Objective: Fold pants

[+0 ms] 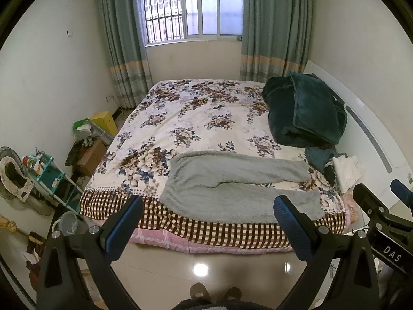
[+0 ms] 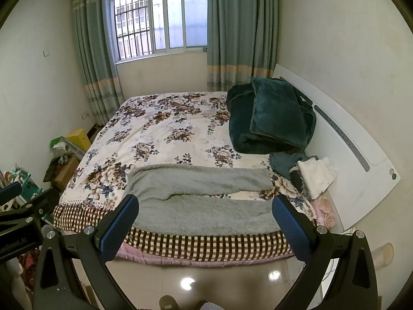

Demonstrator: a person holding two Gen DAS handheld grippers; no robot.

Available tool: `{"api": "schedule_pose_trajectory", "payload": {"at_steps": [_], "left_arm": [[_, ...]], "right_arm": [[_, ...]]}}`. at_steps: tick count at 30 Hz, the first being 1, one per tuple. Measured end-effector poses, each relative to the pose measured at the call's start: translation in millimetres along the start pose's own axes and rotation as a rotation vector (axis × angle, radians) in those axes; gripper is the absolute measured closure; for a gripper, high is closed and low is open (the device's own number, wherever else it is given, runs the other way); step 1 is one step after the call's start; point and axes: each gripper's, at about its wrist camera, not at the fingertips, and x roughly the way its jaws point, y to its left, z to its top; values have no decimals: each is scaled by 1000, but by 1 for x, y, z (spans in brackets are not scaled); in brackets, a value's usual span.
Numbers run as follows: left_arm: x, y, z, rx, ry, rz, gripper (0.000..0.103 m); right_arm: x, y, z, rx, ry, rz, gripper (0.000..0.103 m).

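Both jaws wide, empty. Left gripper (image 1: 207, 208) and right gripper (image 2: 205, 206) hover above the floor, short of the bed. Grey fleece pants (image 2: 201, 193) lie flat at 12 o'clock on the floral bedsheet (image 2: 165, 129), waist left, legs running right, slightly split. Dark teal folded blanket (image 2: 271, 116) at 1 o'clock.

Left gripper (image 1: 208, 208): black frame, two fingers (image 1: 124, 222) faced with dimpled blue pads, silver round screws at the finger roots, triangular cut-outs in the arms. Right gripper (image 2: 206, 208) is the same build; at 3 o'clock in the left view its side bears white letters "DAS". At 6 o'clock, brown slippers (image 1: 198, 290) and a dark fuzzy garment edge
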Motion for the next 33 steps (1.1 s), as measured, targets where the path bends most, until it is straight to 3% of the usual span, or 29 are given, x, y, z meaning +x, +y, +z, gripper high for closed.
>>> {"api": "schedule_pose_trajectory", "payload": {"at_steps": [9, 17, 26, 30, 33], "left_arm": [[15, -12, -8, -35, -10, 21, 0], [75, -22, 15, -79, -38, 125, 0], [198, -32, 58, -38, 65, 152, 0], [289, -35, 87, -46, 163, 148, 0], [372, -36, 106, -64, 271, 134, 0]], "right_arm": [[13, -8, -3, 13, 11, 6, 0], [77, -33, 11, 44, 18, -37, 0], [218, -62, 57, 89, 72, -145, 0], [307, -81, 81, 155, 132, -171, 0], [396, -107, 96, 239, 210, -192, 0]]}}
